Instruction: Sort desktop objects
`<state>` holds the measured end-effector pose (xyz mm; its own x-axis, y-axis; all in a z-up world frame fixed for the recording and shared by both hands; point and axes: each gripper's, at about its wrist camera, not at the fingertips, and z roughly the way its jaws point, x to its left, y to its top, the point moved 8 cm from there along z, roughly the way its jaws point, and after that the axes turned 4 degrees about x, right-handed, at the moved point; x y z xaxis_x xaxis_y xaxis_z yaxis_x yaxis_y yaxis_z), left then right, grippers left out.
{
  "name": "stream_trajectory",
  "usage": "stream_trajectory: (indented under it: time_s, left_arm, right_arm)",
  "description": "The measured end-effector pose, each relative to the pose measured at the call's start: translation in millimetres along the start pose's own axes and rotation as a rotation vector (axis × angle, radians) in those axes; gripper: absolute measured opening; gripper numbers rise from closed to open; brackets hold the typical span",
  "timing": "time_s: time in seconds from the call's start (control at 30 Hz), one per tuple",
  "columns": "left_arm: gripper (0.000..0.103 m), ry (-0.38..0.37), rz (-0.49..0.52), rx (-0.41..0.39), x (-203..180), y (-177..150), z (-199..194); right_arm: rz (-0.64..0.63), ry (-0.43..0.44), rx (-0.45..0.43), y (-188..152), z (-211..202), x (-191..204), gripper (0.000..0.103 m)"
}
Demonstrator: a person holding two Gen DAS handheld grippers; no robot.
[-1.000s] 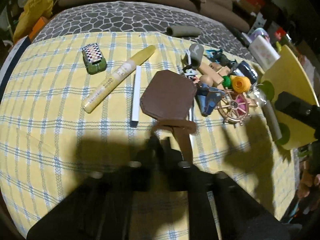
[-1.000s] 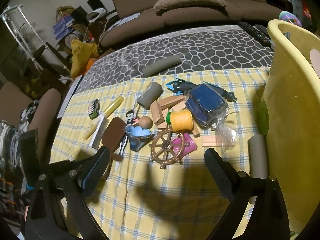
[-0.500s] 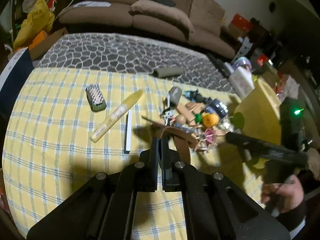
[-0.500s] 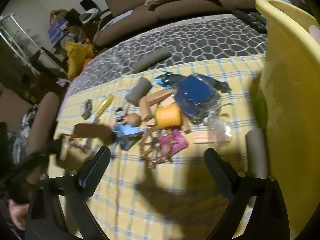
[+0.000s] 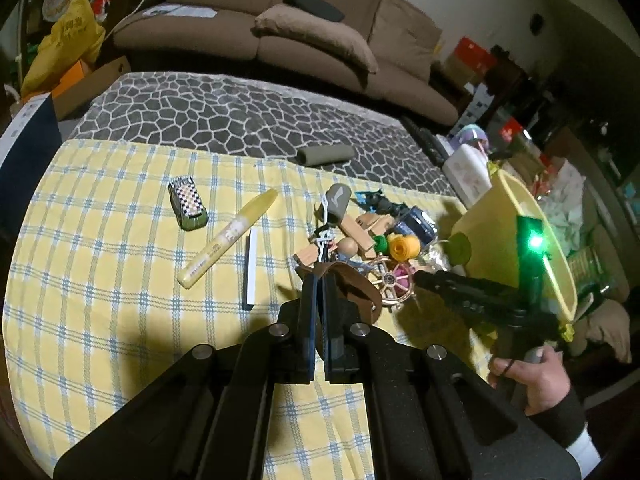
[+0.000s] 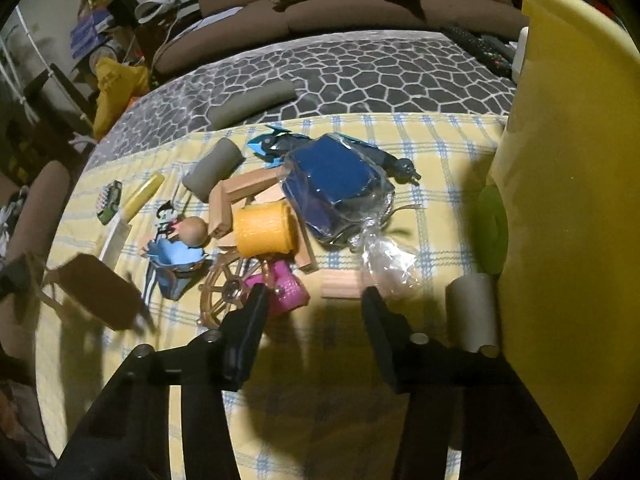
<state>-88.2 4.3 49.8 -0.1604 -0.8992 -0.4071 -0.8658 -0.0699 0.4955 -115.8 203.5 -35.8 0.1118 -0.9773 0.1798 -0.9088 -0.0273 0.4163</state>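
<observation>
My left gripper (image 5: 320, 276) is shut on a brown leather-like piece (image 5: 354, 286) and holds it above the yellow checked cloth; the right wrist view shows that piece (image 6: 100, 296) blurred at the left. My right gripper (image 6: 314, 300) hovers low over the near edge of the toy pile, its jaws closing. Between them lies only shadowed cloth, with a pink toy (image 6: 288, 290) by the left finger and a wooden block (image 6: 340, 284) just beyond. A brown ship's wheel (image 6: 224, 292), an orange spool (image 6: 264, 228) and a bagged blue packet (image 6: 332, 180) lie in the pile.
A yellow bin (image 6: 560, 200) stands at the right with a grey roll (image 6: 472, 312) against it. Left of the pile lie a toy car (image 5: 186, 202), a yellow marker (image 5: 228, 244) and a white stick (image 5: 250, 268). Another grey roll (image 5: 324, 155) rests on the stone-patterned cover.
My left gripper has risen with the brown piece, lifting it off the cloth. My right gripper's jaws have narrowed a lot and it has sunk toward the pile.
</observation>
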Motion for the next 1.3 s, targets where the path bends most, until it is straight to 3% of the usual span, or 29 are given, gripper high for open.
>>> stream_trajectory:
  time_s: [0.23,0.33,0.5,0.73,0.87,1.13,1.3]
  left_arm:
    - [0.002,-0.008,-0.007,-0.011,2,2,-6]
    - [0.002,-0.007,-0.003,0.0,2,1,-5]
    - [0.002,-0.007,0.006,0.011,-1,-2,-2]
    - [0.002,-0.007,0.005,0.021,0,-3,3]
    - [0.003,0.006,-0.003,0.034,5,-4,6]
    - [0.011,0.046,-0.045,0.036,23,-5,12]
    - [0.011,-0.071,-0.025,0.06,-5,-11,20]
  right_arm:
    - [0.021,-0.012,0.001,2,-7,-6,0.04]
    - [-0.039,-0.079,0.016,0,-4,-4,0.037]
    - [-0.138,-0.086,0.044,-9,8,14,0.035]
    - [-0.2,-0.118,0.064,-15,14,28,0.036]
    - [-0.167,-0.113,0.073,-14,11,24,0.044]
    - [-0.067,0.0,0.046,-9,-5,24,0.049]
    - [-0.001,0.105,0.018,0,-12,29,0.049]
